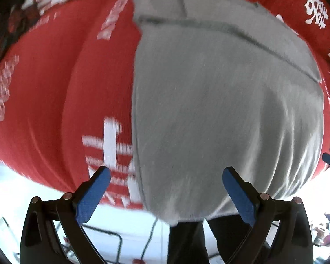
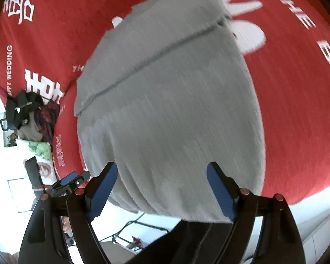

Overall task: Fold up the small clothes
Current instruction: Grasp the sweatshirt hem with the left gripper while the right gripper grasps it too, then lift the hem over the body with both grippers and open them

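**Grey garment flat on red cloth, both claws open above it**

The grey garment [image 1: 220, 101] lies spread on a red cloth [image 1: 55, 88] printed with white characters and lettering, which covers the counter. A stitched seam crosses the garment near its far end. Its near edge hangs just over the near edge of the counter, with soft folds running toward that edge.

Left claw [image 1: 166, 176]: jaws stand wide apart, blue pads bare, nothing between them. It hangs over the garment's near left edge, where grey fabric meets red cloth.

Right claw [image 2: 161, 172]: jaws likewise wide apart, nothing gripped, over the garment's near portion. Contact with the fabric cannot be confirmed for either claw.

In the right wrist view, a heap of dark clothes [image 2: 30, 112] sits at the far left corner of the red cloth. Both views are motion-blurred
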The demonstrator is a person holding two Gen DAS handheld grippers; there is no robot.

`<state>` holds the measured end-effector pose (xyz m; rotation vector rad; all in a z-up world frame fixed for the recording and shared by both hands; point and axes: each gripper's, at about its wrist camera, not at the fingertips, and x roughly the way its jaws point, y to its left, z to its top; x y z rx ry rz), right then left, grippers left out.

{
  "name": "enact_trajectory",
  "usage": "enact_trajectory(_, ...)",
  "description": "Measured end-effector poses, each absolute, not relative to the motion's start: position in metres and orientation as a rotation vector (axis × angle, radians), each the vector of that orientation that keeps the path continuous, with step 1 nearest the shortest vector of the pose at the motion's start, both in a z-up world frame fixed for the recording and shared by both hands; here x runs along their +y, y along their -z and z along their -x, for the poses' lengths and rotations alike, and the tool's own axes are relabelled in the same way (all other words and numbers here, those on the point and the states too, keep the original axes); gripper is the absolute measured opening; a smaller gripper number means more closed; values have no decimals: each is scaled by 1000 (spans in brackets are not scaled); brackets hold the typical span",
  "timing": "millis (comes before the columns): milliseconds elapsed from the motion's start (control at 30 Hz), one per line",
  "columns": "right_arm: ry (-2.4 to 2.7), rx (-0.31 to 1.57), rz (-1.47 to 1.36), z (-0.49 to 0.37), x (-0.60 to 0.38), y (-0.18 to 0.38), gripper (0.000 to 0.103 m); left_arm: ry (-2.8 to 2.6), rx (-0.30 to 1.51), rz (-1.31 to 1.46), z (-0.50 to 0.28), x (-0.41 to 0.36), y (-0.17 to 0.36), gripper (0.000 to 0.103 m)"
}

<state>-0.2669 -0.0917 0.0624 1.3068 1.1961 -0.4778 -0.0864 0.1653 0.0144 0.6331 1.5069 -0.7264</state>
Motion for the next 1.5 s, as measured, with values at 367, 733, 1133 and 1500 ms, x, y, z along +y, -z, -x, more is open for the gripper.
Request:
enact_trajectory(367,458,1385,-1353,349,-38,-12,86,755,1715,-534,122,212,46,102)
enact_trajectory(733,407,1403,-1327,354,-10,44,86,786,1740,-472,136,224,63,87)
enact_trajectory(1133,250,1045,-1544,352,-18,-20,14,1049,1789,-169,115,220,6,14)
enact_trajectory(1500,293,738,-1593,287,-122,-36,14,1023,1568,-117,19,119,-36,14)
